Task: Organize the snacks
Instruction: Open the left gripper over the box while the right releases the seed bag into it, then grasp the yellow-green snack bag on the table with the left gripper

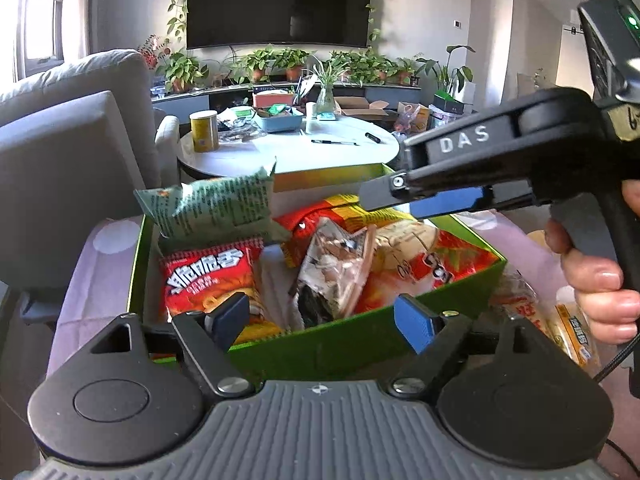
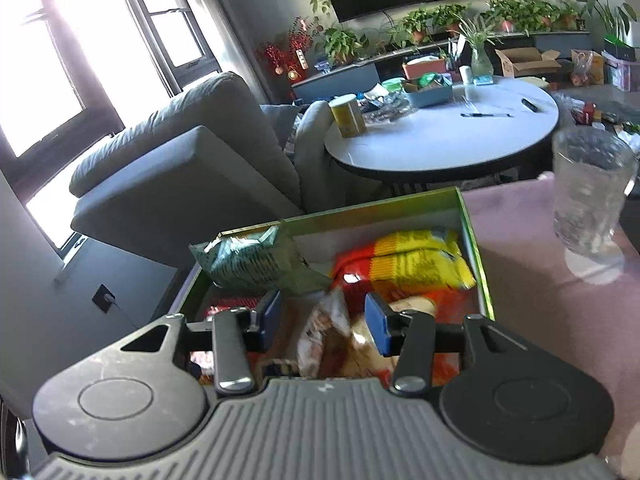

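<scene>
A green box (image 1: 320,344) on a pink-covered table holds several snack packs: a pale green bag (image 1: 216,204) leaning on its back left wall, a red noodle pack (image 1: 204,280), a clear wrapped snack (image 1: 332,276) and a red and yellow bag (image 1: 420,256). My left gripper (image 1: 324,318) is open and empty at the box's near wall. My right gripper (image 2: 324,316) is open and empty over the box, above the clear wrapped snack (image 2: 324,332); it also shows in the left wrist view (image 1: 424,196), reaching in from the right. The green bag (image 2: 248,260) and yellow bag (image 2: 416,264) lie beyond it.
More snack packs (image 1: 560,320) lie on the table right of the box. A clear glass (image 2: 588,200) stands on the pink cloth at right. A grey sofa (image 2: 180,164) is left, and a round white table (image 2: 444,136) with clutter stands behind.
</scene>
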### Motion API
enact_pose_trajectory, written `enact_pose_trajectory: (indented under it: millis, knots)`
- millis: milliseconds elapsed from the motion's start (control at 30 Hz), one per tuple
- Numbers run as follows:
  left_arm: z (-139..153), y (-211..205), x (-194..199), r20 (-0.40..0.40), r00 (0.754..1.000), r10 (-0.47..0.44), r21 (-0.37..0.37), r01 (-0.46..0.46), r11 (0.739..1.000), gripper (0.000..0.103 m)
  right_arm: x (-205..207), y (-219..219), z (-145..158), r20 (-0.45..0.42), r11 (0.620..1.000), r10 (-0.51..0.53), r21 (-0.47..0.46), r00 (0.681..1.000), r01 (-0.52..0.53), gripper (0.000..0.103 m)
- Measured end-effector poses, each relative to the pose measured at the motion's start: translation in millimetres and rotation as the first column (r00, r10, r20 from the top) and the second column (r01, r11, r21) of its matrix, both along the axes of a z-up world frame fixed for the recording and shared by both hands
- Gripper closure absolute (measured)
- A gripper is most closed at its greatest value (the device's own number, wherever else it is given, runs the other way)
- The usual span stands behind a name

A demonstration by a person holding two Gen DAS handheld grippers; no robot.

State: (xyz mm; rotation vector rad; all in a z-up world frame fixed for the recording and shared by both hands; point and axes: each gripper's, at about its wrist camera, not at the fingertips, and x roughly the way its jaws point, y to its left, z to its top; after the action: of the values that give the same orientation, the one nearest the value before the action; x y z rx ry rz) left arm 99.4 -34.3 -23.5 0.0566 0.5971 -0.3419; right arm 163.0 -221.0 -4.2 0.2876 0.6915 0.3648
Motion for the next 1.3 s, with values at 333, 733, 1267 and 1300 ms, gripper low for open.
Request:
enact_pose_trajectory:
  millis: [333,733,1267,1300]
  knots:
    - [1.7,-8.2,-20.3,-0.003,1.0,-0.023,0.014,0.023,1.0,0.023,-17.3,-19.3,-1.5,-0.005,1.0,-0.027,-0.002,1.0,0.027,0.04]
    - [3.2,-30.8,-55.4,-0.02,0.987,-0.162,0.031,0.163,0.986,0.02,-37.1,-38.7,-1.0,-0.002,0.998,-0.059,-0.019,0.998,0.059,0.04]
    - [-20.9,-84.2,-133.8,-0.169,0.787,-0.593,0.032,0.606,0.795,0.018,-62.0,-65.0,-8.0,-0.023,0.994,-0.112,-0.01,0.993,0.112,0.037]
    - [-25.4,-89.8,-136.2,-0.18,0.784,-0.594,0.056,0.611,0.79,0.018,-63.1,-64.9,-8.7,-0.024,0.994,-0.111,-0.009,0.994,0.111,0.037]
